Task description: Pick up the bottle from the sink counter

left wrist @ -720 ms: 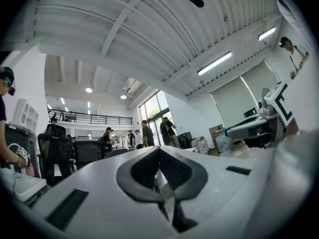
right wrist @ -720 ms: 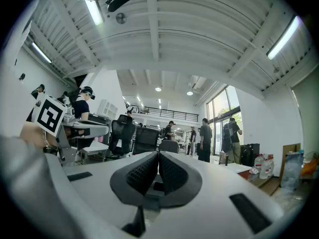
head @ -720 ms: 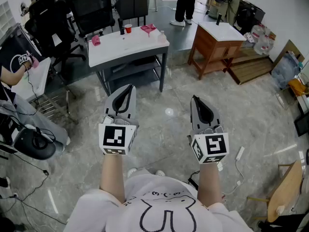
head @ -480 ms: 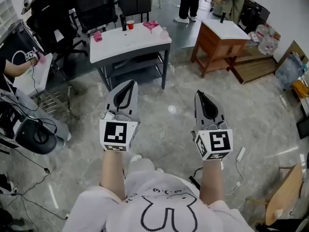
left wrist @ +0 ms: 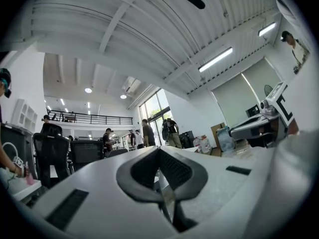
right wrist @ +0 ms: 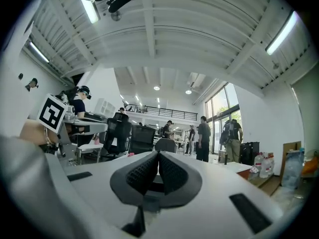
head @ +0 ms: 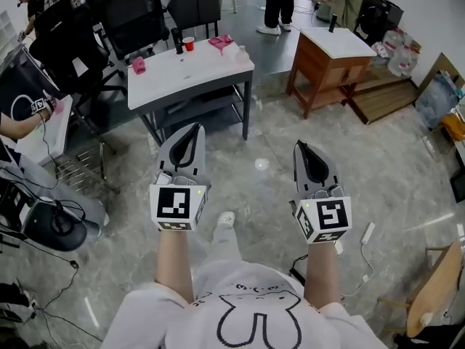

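Above grey floor (head: pixel 254 195), left gripper (head: pixel 193 129) and right gripper (head: pixel 300 146) fingers (right wrist: pixel 172 173) meet, empty.

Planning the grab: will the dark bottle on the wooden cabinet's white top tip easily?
Probably tippy: the bottle stands upright, tall and narrow, near the white top's edge. Likely rigid. Its weight can't be told from here.

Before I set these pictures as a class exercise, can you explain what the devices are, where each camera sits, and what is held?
A person holds a two-jaw gripper in each hand. The head view looks down from a camera on their head at the left gripper and right gripper above the floor. The two gripper views come from cameras riding on each gripper, looking along its jaws. Both are shut and empty. Ahead stand a white table with a red cup and a wooden cabinet bearing a dark bottle.
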`<action>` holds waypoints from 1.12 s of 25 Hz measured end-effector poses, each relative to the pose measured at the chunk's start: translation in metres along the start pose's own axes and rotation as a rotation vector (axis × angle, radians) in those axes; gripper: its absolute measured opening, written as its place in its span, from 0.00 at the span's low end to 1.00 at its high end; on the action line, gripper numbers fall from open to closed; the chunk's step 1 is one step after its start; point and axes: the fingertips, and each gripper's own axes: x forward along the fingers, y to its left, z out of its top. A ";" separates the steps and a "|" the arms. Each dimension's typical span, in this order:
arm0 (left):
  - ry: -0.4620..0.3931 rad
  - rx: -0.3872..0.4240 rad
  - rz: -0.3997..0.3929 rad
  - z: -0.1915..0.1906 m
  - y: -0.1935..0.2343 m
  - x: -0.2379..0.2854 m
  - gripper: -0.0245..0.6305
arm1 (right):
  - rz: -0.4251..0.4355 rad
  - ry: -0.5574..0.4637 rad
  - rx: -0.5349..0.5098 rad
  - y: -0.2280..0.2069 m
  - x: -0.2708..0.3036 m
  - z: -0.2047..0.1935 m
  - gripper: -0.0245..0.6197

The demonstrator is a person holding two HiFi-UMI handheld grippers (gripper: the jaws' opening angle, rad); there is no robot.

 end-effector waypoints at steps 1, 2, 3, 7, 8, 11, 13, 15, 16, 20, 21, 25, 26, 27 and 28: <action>-0.004 -0.008 0.000 -0.002 0.005 0.009 0.05 | -0.002 0.007 -0.003 -0.003 0.008 -0.002 0.08; -0.007 -0.014 0.000 -0.005 0.010 0.018 0.05 | -0.004 0.016 -0.005 -0.005 0.017 -0.005 0.08; -0.008 -0.019 -0.001 -0.008 0.016 0.027 0.05 | -0.006 0.024 -0.007 -0.009 0.026 -0.008 0.08; -0.013 -0.035 -0.004 -0.023 0.043 0.070 0.05 | -0.019 0.042 -0.018 -0.023 0.073 -0.019 0.08; -0.015 -0.044 -0.002 -0.027 0.052 0.080 0.05 | -0.019 0.043 -0.018 -0.024 0.087 -0.021 0.08; -0.023 -0.072 0.003 -0.041 0.079 0.112 0.05 | -0.008 0.043 -0.034 -0.027 0.131 -0.023 0.08; -0.024 -0.076 -0.001 -0.050 0.094 0.135 0.05 | -0.005 0.045 -0.043 -0.029 0.160 -0.025 0.08; -0.022 -0.081 -0.011 -0.059 0.108 0.159 0.05 | -0.010 0.050 -0.041 -0.034 0.187 -0.028 0.08; -0.022 -0.086 -0.017 -0.063 0.115 0.172 0.05 | -0.014 0.053 -0.039 -0.037 0.200 -0.029 0.08; -0.030 -0.094 -0.043 -0.074 0.140 0.217 0.05 | -0.035 0.062 -0.034 -0.049 0.248 -0.033 0.08; -0.031 -0.094 -0.051 -0.077 0.146 0.226 0.05 | -0.040 0.061 -0.034 -0.051 0.259 -0.033 0.08; -0.031 -0.092 -0.097 -0.087 0.159 0.261 0.05 | -0.061 0.051 -0.039 -0.053 0.294 -0.033 0.08; -0.032 -0.091 -0.106 -0.089 0.161 0.268 0.05 | -0.064 0.053 -0.044 -0.054 0.301 -0.035 0.08; -0.034 -0.091 -0.113 -0.090 0.163 0.274 0.05 | -0.067 0.057 -0.048 -0.054 0.306 -0.038 0.08; -0.036 -0.091 -0.119 -0.092 0.165 0.278 0.05 | -0.070 0.063 -0.050 -0.055 0.310 -0.041 0.08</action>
